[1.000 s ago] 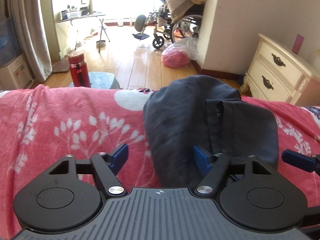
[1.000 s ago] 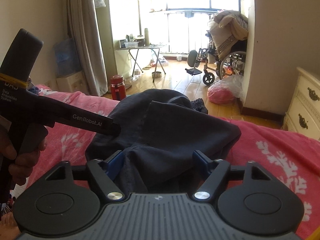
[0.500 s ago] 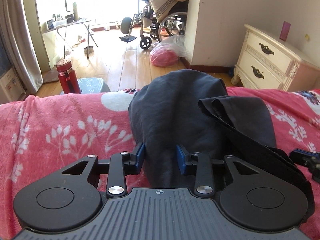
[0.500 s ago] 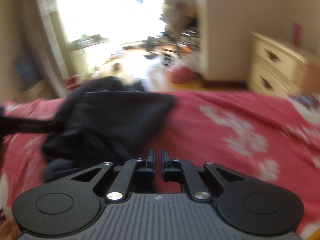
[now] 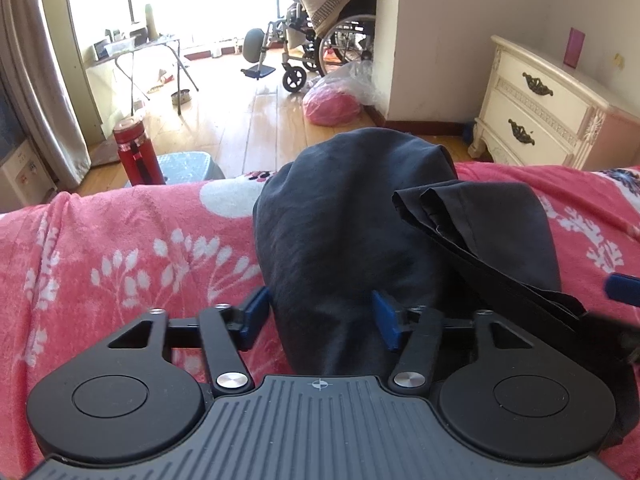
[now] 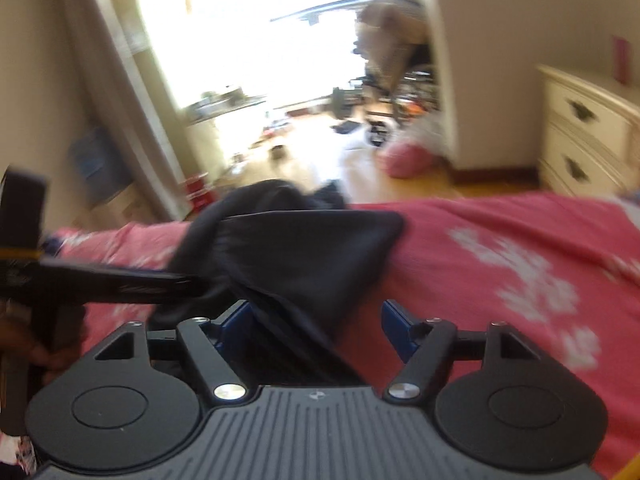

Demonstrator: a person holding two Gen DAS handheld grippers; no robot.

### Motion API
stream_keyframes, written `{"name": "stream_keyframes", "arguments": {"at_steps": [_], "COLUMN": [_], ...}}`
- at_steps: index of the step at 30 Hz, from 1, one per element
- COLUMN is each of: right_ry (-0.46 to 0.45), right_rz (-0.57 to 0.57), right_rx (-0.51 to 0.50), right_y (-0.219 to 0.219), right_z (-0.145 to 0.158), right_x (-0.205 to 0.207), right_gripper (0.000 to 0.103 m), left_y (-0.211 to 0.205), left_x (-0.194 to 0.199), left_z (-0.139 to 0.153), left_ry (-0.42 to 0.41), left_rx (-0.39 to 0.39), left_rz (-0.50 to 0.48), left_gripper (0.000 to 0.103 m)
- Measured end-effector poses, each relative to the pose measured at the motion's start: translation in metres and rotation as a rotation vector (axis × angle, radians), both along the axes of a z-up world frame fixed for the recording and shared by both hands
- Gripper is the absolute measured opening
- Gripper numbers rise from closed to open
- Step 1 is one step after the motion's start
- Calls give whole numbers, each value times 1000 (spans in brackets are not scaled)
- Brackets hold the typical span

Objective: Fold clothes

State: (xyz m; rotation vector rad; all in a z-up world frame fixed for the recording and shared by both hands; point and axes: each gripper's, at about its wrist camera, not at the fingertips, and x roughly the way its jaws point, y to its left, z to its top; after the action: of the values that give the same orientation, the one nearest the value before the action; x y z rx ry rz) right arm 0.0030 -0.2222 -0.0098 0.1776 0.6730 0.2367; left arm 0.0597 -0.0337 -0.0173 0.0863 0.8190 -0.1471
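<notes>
I see the dark garment (image 5: 344, 236) bunched at the far edge of the red floral bedspread (image 5: 120, 248); left gripper (image 5: 320, 316) fingers spread around its near end, right gripper (image 6: 316, 328) fingers apart too, cloth strip lying between them, not clamped

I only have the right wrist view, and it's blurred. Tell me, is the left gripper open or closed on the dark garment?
Observer: The left gripper is open, with one finger on either side of the near end of the dark garment.
Operator: Is the garment lying flat?
Observer: No. It bulges in a mound on the pink blanket, and a folded strip crosses its right side.
Operator: Where does that strip end?
Observer: It runs toward the lower right, past the left gripper's body. Its end is out of sight.
</notes>
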Motion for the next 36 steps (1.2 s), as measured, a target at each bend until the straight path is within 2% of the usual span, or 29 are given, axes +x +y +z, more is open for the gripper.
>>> {"name": "stream_keyframes", "arguments": {"at_steps": [2, 3, 4, 6, 7, 13, 17, 18, 19, 21, 22, 25, 28, 32, 36], "right_ry": [23, 37, 50, 77, 91, 172, 227, 241, 254, 280, 292, 288, 261, 231, 226], "right_rz": [-49, -77, -106, -163, -192, -365, -481, -507, -522, -548, -560, -553, -534, -528, -557], "right_rx": [29, 45, 60, 91, 107, 200, 280, 316, 347, 408, 439, 437, 435, 408, 416], "right_y": [-11, -18, -25, -38, -45, -84, -111, -116, -118, -120, -122, -120, -125, -135, -148], "right_z": [-4, -7, -9, -14, -17, -32, -43, -47, -51, -57, -60, -58, -50, -36, -31], "right_x": [-2, -3, -4, -6, -7, -13, -20, -26, -30, -37, -41, -45, -49, -60, -73], "right_gripper": [73, 63, 41, 14, 12, 4, 4, 4, 4, 4, 4, 4, 3, 3, 3], "left_y": [-3, -4, -6, -7, -7, -9, -12, -13, -13, -14, -13, -10, 0, 18, 37], "left_x": [0, 0, 0, 1, 1, 1, 2, 2, 2, 2, 2, 0, -7, -19, -32], "left_z": [0, 0, 0, 0, 0, 0, -1, -1, 0, 0, 1, 5, 15, 31, 39], "left_ry": [-10, -11, -11, -13, -16, -7, -2, -2, -3, -3, -5, -21, -51, -73, -17], "left_rx": [12, 15, 16, 13, 13, 7, 15, 21, 26, 30, 25, 16, -6, -18, -60], "left_rz": [4, 5, 4, -1, -5, -25, -37, -37, -36, -34, -29, -20, -12, -21, -29], "left_gripper": [68, 68, 68, 68, 68, 68, 67, 64, 52, 39, 27, 6, 1, 0, 0]}}
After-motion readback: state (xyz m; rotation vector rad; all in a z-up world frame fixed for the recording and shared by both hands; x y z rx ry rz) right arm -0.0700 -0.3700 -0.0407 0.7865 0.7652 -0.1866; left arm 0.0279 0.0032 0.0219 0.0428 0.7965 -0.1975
